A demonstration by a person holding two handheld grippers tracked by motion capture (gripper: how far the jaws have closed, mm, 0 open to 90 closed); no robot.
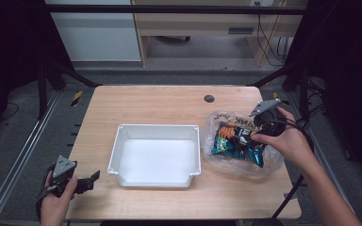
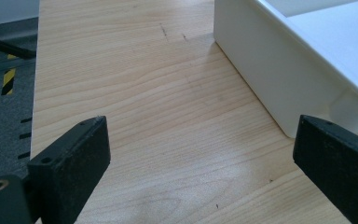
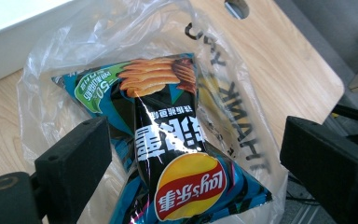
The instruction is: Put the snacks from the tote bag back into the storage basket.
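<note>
A black and teal Lay's chip bag [image 1: 235,141] lies inside a clear plastic bag [image 1: 217,120] printed with dark letters, at the right of the wooden table [image 1: 160,101]. My right gripper [image 1: 252,133] hovers over it, held by a hand. In the right gripper view the right gripper [image 3: 191,154] stands open. The chip bag [image 3: 168,140] lies between and below its jaws, and neither pad touches it. The plastic bag [image 3: 98,37] spreads around it. My left gripper [image 1: 92,178] rests open at the front left corner. Bare wood shows between the jaws of the left gripper [image 2: 200,154].
An empty white tray [image 1: 155,127] sits in the middle of the table, its wall [image 2: 270,70] just right of the left jaws and its edge [image 3: 9,42] beyond the plastic bag. A dark round hole [image 1: 209,98] marks the far side. Floor drops off past the table's left edge [image 2: 35,93].
</note>
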